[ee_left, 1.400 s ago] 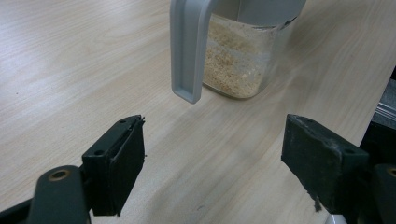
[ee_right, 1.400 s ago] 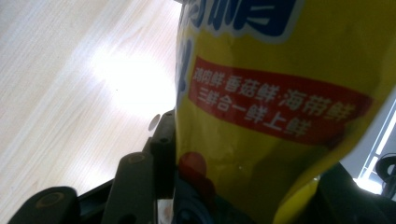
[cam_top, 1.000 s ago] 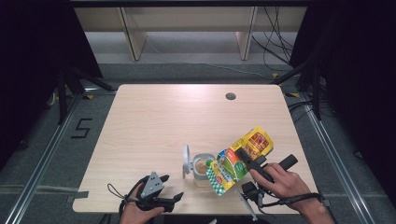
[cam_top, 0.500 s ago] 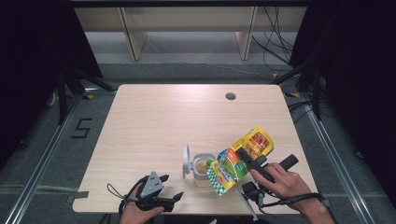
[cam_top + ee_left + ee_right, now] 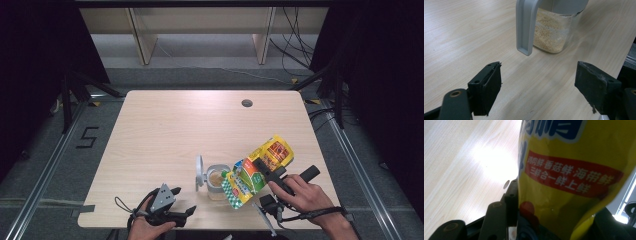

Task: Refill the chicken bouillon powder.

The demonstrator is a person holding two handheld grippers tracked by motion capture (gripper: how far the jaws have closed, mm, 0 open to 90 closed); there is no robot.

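Yellow seasoning bag point(image 5: 252, 170), grasped in the right gripper point(image 5: 267, 172) jaws, tilts over the jar point(image 5: 216, 178); left gripper point(image 5: 537, 87) jaws released.

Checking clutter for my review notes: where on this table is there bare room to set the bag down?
The table is bare from the far edge with its round hole down across the whole left side. It is crowded near the front right, where the jar, its open lid, the bag and the right gripper sit together.

One yellow pouch point(image 5: 255, 167), one lidded jar point(image 5: 216, 179), two tools, left point(image 5: 176, 215) and, seemingly, right point(image 5: 265, 170).
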